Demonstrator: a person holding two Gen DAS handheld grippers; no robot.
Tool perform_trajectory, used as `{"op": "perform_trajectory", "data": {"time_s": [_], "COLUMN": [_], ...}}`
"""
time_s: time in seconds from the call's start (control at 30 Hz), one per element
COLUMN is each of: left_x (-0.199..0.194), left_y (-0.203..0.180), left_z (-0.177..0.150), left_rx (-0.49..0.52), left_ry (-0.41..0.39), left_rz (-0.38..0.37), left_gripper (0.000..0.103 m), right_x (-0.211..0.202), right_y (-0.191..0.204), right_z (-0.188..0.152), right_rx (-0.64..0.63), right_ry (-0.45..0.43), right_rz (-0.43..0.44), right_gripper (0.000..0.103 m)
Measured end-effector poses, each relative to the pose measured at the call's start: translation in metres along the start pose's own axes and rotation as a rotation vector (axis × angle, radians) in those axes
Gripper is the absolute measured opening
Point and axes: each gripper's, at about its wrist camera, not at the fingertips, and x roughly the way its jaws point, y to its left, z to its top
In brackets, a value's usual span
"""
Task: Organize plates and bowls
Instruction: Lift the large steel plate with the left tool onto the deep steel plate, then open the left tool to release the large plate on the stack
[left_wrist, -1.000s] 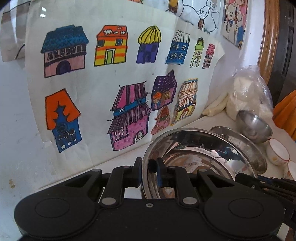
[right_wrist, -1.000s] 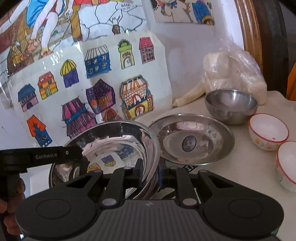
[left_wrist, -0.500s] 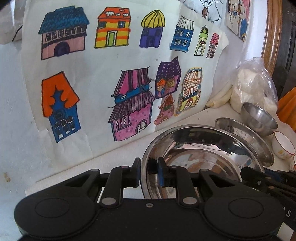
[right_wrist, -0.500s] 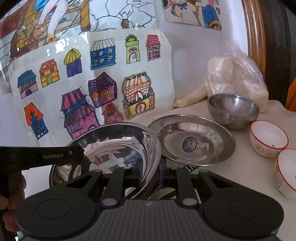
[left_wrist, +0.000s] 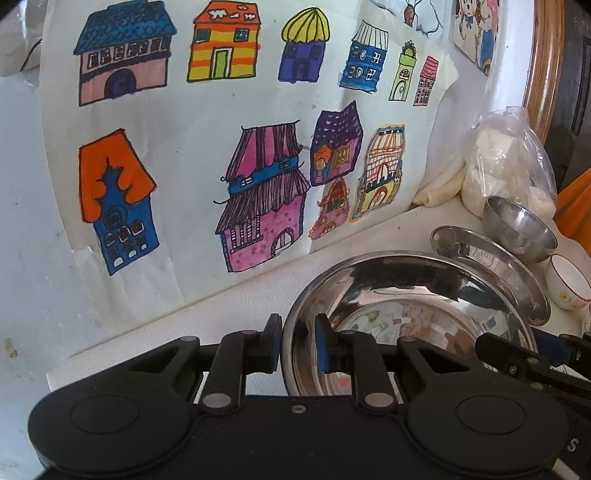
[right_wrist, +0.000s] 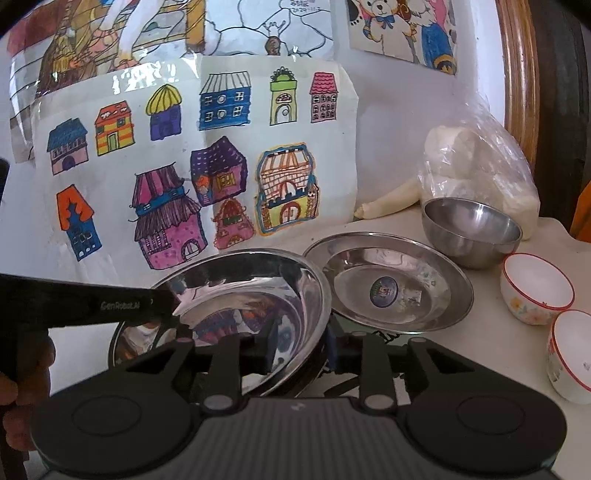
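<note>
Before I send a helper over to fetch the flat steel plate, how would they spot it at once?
Start from the sheet of coloured house drawings on the wall. On the white counter below it, the flat steel plate lies between the large steel bowl and the small steel bowl. It alone is shallow, with a round sticker at its centre.

This looks like a family home. A child's felt-pen drawing of coloured houses (right_wrist: 184, 170) is taped to the white wall (left_wrist: 22, 221), with more colouring pages (right_wrist: 402, 29) above it. On the white counter (right_wrist: 491, 332) sit steel bowls (right_wrist: 472, 232), a steel plate (right_wrist: 388, 284), small red-rimmed bowls (right_wrist: 535, 288) and a plastic bag of white food (right_wrist: 480, 166).
</note>
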Motion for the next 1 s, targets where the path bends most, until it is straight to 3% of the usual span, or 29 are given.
{"op": "perform_trajectory", "data": {"time_s": [0.23,0.33,0.43,0.5,0.6,0.67,0.77,1.0], "left_x": [-0.005,-0.008,-0.012,-0.018,-0.030,-0.038,-0.047,-0.043], "left_y": [0.001,0.002,0.002,0.001,-0.001,-0.004,-0.012,-0.040], "left_z": [0.002,0.001,0.002,0.003,0.004,0.005,0.011,0.034], "left_rx": [-0.002,-0.003,-0.007,-0.010,-0.016,-0.014,0.007,0.103], "left_ry": [-0.013,-0.017,-0.025,-0.041,-0.100,-0.140,-0.175,-0.171], "left_rz": [-0.012,-0.015,-0.021,-0.018,-0.015,-0.001,0.005,-0.021], "left_gripper": [0.023,0.032,0.045,0.069,0.092,0.102,0.102,0.102], "right_x": [-0.003,-0.007,-0.014,-0.019,-0.029,-0.037,-0.046,-0.053], "right_y": [0.001,0.001,-0.001,-0.003,-0.011,-0.019,-0.032,-0.061], "right_z": [-0.002,-0.003,-0.002,-0.002,-0.002,-0.002,-0.001,0.000], "right_rx": [-0.001,0.003,0.014,0.027,0.057,0.080,0.112,0.203], "right_ry": [-0.004,-0.023,-0.044,-0.060,-0.087,-0.114,-0.148,-0.177], "right_rz": [0.011,0.006,0.013,0.013,0.012,0.006,-0.021,-0.091], "right_gripper": [0.042,0.055,0.065,0.075,0.091,0.097,0.103,0.103]}}
